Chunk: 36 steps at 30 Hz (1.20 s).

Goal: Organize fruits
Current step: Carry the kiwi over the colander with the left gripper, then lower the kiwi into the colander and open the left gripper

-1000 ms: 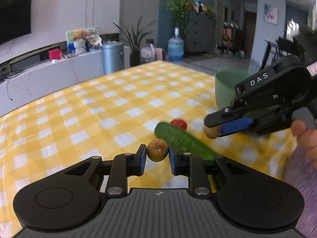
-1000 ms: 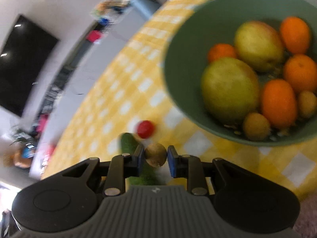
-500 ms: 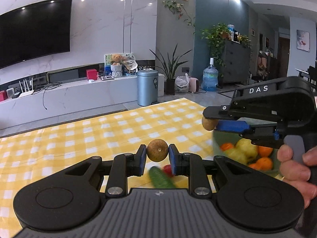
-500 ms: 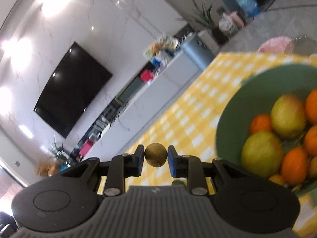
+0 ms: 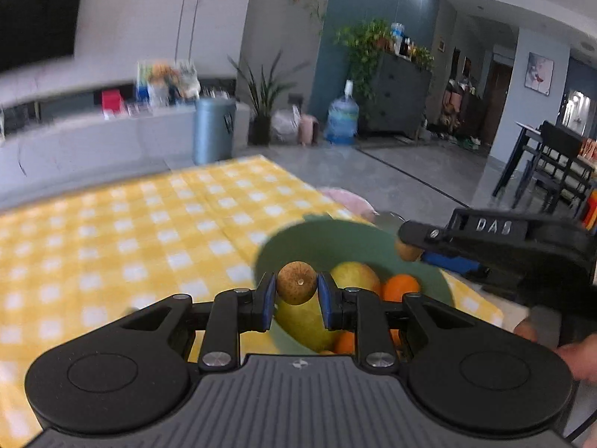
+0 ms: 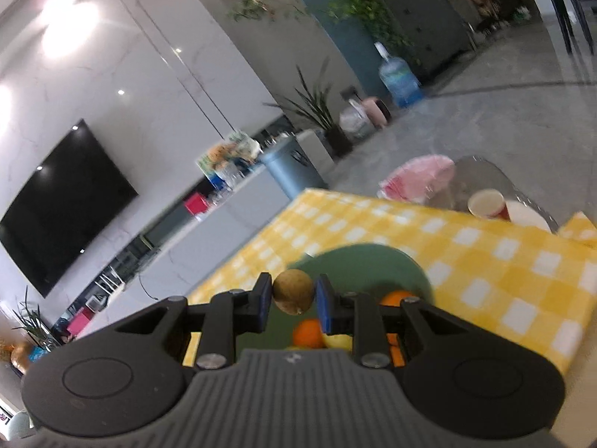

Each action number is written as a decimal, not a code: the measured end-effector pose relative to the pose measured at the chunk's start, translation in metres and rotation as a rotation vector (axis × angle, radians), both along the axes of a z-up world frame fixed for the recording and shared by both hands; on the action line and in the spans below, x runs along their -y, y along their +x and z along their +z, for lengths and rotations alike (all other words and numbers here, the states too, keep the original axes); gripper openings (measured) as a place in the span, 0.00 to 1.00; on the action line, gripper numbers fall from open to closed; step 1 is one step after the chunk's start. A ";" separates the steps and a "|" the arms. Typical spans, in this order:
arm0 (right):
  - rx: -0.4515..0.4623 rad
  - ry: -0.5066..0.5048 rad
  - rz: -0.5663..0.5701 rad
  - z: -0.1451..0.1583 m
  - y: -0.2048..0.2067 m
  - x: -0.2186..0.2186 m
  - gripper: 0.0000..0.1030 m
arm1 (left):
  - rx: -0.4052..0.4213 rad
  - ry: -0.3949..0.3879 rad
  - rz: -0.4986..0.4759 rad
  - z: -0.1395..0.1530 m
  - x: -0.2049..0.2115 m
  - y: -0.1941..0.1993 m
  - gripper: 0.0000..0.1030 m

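Observation:
My left gripper (image 5: 296, 288) is shut on a small round brown fruit (image 5: 296, 283) and holds it over the near rim of the green bowl (image 5: 298, 239). The bowl holds pears (image 5: 354, 276) and oranges (image 5: 399, 286). My right gripper (image 6: 293, 293) is shut on a second small brown fruit (image 6: 293, 290) and holds it above the same bowl (image 6: 373, 257), with oranges (image 6: 309, 332) under it. The right gripper also shows in the left wrist view (image 5: 408, 248), over the bowl's right rim.
The bowl stands near the right end of the yellow checked tablecloth (image 5: 149, 231). Past the table's end are a pink stool (image 6: 418, 179), a paper cup (image 6: 485, 203) and a white plate (image 6: 526, 216). A dining table with chairs (image 5: 552, 156) stands far right.
Both grippers have swung right and down from the cucumber and tomato toward the bowl, each still holding its brown fruit. The cucumber and tomato have left the views.

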State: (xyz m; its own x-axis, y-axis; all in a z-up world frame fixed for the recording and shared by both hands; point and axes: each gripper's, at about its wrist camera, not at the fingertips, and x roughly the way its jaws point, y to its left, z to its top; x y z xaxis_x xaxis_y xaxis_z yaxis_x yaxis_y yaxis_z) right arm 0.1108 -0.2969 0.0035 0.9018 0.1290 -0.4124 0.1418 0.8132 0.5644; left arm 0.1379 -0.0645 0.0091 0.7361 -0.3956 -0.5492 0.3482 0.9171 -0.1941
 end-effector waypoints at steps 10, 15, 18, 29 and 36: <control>-0.126 0.244 0.063 -0.036 0.014 0.022 0.21 | -0.099 -0.159 -0.050 -0.015 -0.012 0.009 0.26; -0.126 0.248 0.056 -0.034 0.011 0.021 0.22 | -0.105 -0.122 -0.066 -0.017 -0.002 0.007 0.26; -0.121 0.261 0.051 -0.034 0.014 0.021 0.22 | -0.123 -0.135 -0.060 -0.018 -0.002 0.006 0.26; -0.101 0.305 0.084 -0.036 0.016 0.025 0.34 | -0.141 -0.154 -0.087 -0.020 0.003 0.001 0.26; -0.053 0.332 0.073 -0.032 0.011 0.028 0.69 | -0.133 -0.158 -0.101 -0.020 0.007 -0.001 0.26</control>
State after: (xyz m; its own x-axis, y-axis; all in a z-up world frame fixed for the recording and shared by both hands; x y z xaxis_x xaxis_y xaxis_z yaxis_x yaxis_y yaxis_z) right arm 0.1214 -0.3249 -0.0283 0.8637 0.3275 -0.3832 0.1262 0.5954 0.7934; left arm 0.1367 -0.0715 -0.0110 0.6138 -0.5524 -0.5639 0.3981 0.8335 -0.3832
